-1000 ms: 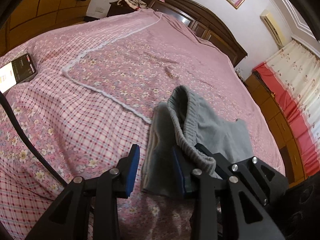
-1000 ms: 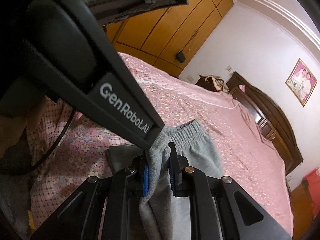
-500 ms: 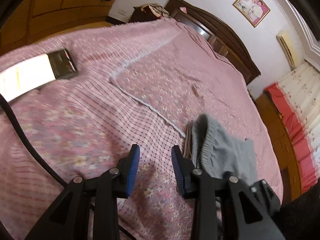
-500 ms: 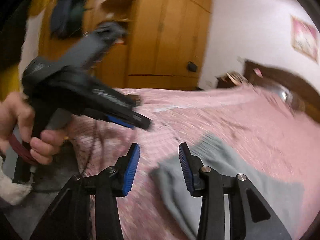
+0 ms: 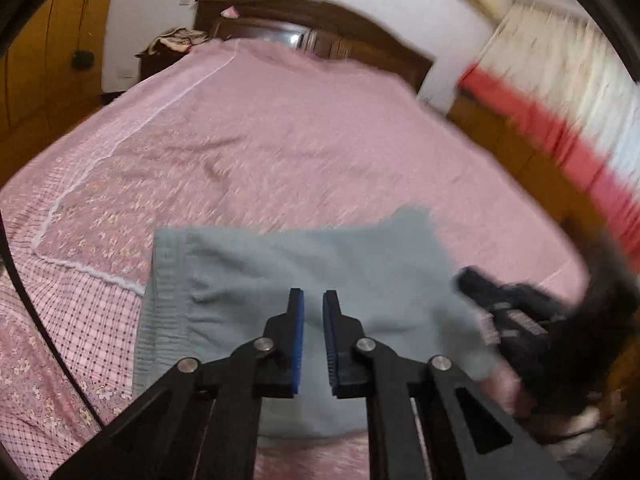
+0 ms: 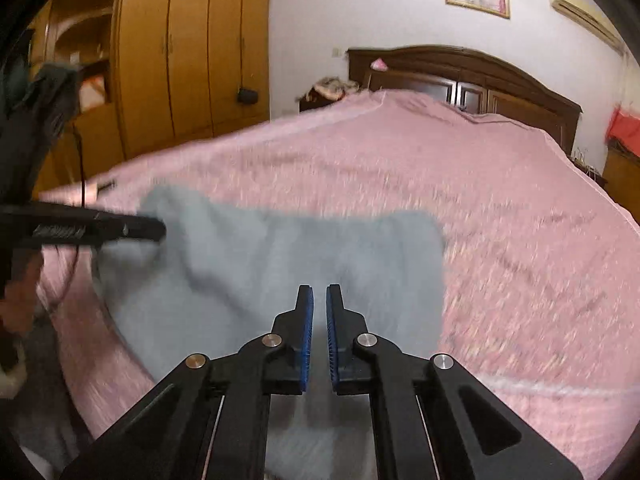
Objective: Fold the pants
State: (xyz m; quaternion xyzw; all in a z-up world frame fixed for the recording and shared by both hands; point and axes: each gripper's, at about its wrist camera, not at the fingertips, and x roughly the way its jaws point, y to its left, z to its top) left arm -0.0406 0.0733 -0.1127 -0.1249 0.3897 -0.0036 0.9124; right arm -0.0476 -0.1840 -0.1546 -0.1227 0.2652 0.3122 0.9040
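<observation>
The grey pants (image 5: 360,256) lie folded in a flat rectangle on the pink bedspread (image 5: 280,120), waistband to the left. My left gripper (image 5: 313,292) hovers over their near part; its jaws are closing to a narrow slit with nothing between them. In the right wrist view the pants (image 6: 280,248) are blurred. My right gripper (image 6: 320,288) hangs above them, its jaws also closing on nothing. The right gripper (image 5: 464,276) shows as a dark blur at the pants' right edge. The left gripper (image 6: 160,230) points at their left corner.
A dark wooden headboard (image 6: 460,68) closes the far end of the bed. Wooden wardrobes (image 6: 180,60) stand on the left. A black cable (image 5: 32,304) crosses the bedspread near the left edge. Red curtain cloth (image 5: 540,120) hangs at the right. A hand (image 6: 20,296) holds the left gripper.
Both grippers have let go of the pants and swung back over them. Their jaws have narrowed to a slit. The pants now lie flat instead of bunched up.
</observation>
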